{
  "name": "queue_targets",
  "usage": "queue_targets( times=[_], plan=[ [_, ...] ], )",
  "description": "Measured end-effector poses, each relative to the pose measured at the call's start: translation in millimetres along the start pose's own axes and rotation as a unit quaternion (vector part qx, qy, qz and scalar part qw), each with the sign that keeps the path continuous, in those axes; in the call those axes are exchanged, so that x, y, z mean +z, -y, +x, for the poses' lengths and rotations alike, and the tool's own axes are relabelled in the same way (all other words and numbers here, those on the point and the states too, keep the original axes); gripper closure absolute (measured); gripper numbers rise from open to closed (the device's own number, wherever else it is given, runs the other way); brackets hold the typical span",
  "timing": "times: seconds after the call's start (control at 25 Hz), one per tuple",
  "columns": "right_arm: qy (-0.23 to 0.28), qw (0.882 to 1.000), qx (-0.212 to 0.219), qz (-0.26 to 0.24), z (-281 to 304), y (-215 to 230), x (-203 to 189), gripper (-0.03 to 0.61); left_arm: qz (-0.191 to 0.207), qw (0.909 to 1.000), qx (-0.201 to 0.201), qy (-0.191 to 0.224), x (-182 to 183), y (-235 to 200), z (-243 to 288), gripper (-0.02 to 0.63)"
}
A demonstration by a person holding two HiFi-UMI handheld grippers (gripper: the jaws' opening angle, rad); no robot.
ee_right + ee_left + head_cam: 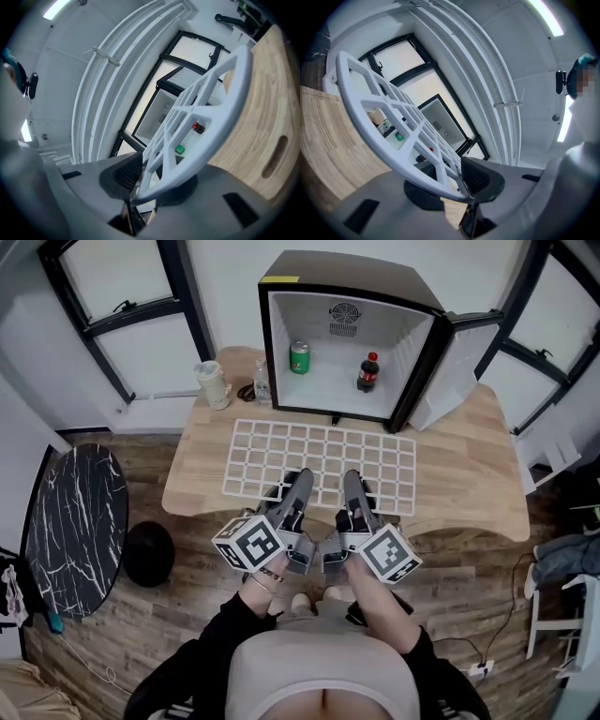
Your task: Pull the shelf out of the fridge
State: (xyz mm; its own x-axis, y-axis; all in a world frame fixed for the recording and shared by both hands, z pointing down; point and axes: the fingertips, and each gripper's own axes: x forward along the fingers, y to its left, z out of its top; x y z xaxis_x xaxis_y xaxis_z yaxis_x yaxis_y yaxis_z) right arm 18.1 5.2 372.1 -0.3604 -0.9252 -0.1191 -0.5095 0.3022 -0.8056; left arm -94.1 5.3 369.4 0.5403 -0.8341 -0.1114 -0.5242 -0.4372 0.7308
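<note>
Finds the shelf (pixel 319 456) already out of the fridge (pixel 356 273), spread over the table (pixel 469 465) at 6 o'clock from its open front. Grips the near rim twice: with the left gripper (pixel 298 479) a little toward 7 o'clock of the grid and the right gripper (pixel 352 478) a little toward 5 o'clock, both pairs of jaws clenched on the rim bar. Looks light, stiff and smooth, probably apt to twist or slip if taken by one corner. Best held at the rim, at two spaced spots, and kept level. Leaves a can (pixel 299 357) and a bottle (pixel 367 372) inside, at 12 o'clock.
</note>
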Motion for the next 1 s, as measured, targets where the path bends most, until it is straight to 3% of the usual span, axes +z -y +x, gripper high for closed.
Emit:
queue_targets(
  times=[0.52, 1.0],
  plan=[
    [0.003, 1.0, 0.021, 0.002, -24, -15, 2, 0.471, 0.014, 0.9998, -0.002, 0.013, -4, 23, -21, 0.505],
    [-0.005, 1.0, 0.008, 0.001, -127, -10, 11, 0.471, 0.001, 1.0, 0.002, 0.006, -73, 78, -74, 0.505]
  ],
)
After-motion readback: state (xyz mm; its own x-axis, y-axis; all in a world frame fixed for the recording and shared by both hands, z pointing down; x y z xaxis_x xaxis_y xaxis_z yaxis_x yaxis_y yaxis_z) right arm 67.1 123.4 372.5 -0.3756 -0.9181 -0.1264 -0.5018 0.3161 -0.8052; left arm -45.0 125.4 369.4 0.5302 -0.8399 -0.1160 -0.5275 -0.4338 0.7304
